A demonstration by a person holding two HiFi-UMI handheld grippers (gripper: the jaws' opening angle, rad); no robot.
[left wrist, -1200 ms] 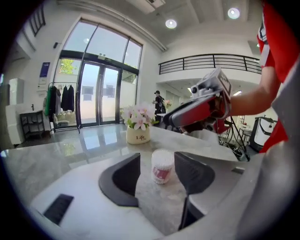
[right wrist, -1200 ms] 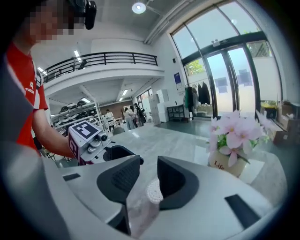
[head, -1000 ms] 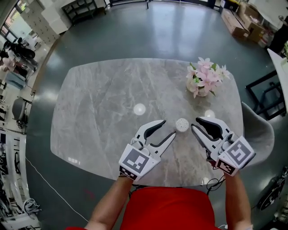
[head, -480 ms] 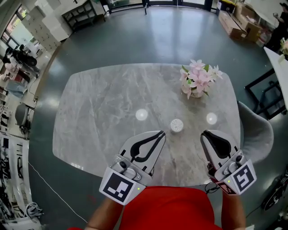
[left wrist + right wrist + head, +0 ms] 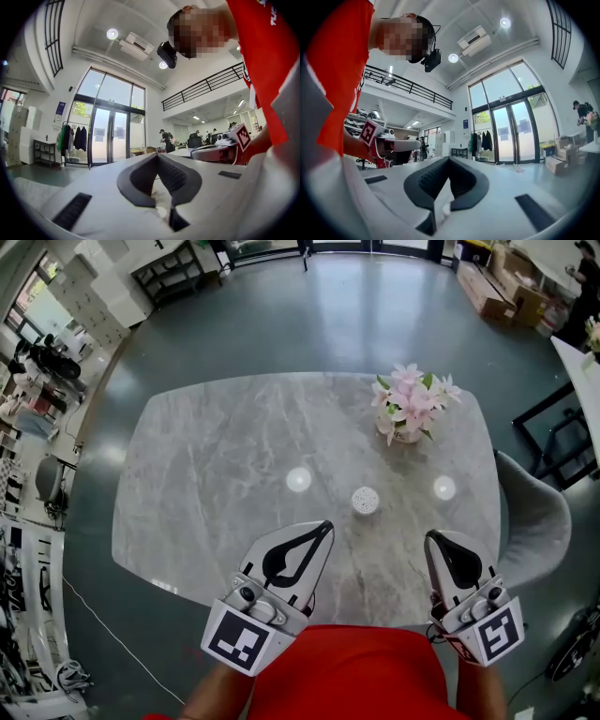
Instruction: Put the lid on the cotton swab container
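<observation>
The cotton swab container (image 5: pixel 365 500) is a small white round pot with a dotted white top, standing alone on the grey marble table (image 5: pixel 216 456). Whether the lid is fully seated I cannot tell from above. My left gripper (image 5: pixel 325 525) hovers at the near table edge, below and left of the container. Its jaws have just been closing and now meet with nothing between them (image 5: pixel 157 155). My right gripper (image 5: pixel 432 537) hangs below and right of the container. Its jaws have also just been closing, and they touch with nothing held (image 5: pixel 449 159). Neither gripper touches the container.
A vase of pink flowers (image 5: pixel 409 409) stands at the far right of the table. Two bright light reflections (image 5: pixel 298 479) lie on the tabletop. A grey chair (image 5: pixel 536 512) sits past the table's right edge. The person's red shirt (image 5: pixel 347 671) fills the near side.
Both grippers have drawn back from the container toward the person and risen. Their jaws, apart a second ago on either side of the container, have shut.
</observation>
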